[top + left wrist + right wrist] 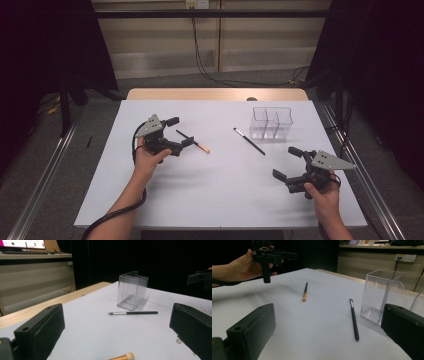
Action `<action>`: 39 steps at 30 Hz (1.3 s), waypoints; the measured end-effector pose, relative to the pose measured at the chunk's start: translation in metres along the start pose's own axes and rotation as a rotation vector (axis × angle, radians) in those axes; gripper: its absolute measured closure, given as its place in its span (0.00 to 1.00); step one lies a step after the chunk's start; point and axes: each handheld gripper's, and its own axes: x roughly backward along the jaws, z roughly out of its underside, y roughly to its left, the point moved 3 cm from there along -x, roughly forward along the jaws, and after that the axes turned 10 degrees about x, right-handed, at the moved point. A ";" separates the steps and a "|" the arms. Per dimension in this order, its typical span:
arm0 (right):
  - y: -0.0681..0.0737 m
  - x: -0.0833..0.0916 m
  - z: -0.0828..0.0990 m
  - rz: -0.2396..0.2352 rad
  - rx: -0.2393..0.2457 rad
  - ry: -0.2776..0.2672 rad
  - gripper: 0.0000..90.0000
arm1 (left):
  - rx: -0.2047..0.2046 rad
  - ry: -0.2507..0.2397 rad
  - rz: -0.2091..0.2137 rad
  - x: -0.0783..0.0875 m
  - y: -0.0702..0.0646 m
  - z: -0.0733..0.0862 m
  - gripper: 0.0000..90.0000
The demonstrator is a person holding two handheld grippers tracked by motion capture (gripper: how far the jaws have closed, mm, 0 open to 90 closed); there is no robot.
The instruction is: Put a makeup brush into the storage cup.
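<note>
The left gripper [179,131] is held above the tabletop [215,190], jaws spread and empty, just over the gold-tipped brush [196,143]. This brush lies diagonally, bristles toward the near right. The black brush [249,141] lies parallel, bristles far-left, just beside the clear box [271,122]. The right gripper [286,162] hovers released at near right.

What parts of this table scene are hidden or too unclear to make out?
- Gold-handled brush: in the high view, the left gripper covers part of its dark handle; in the left gripper view, the bottom edge cuts it off.
- Clear organizer: cut off by the right edge in the right gripper view.
- Monitor: cut off by the top edge, text too small.
</note>
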 end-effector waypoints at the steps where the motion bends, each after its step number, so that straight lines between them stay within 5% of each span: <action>1: 0.000 0.000 0.000 -0.001 0.000 0.000 0.00 | 0.004 0.006 -0.005 -0.002 0.001 0.000 0.00; 13: 0.000 -0.001 0.001 -0.009 -0.001 0.007 0.00 | 0.015 0.157 -0.034 -0.013 0.014 -0.002 0.00; 29: -0.002 -0.003 0.004 -0.015 -0.005 0.014 0.00 | 0.089 0.384 -0.088 -0.028 0.028 -0.004 0.00; 39: -0.001 -0.004 0.003 -0.018 -0.004 0.016 0.00 | 0.067 0.539 -0.103 -0.037 0.031 -0.004 0.00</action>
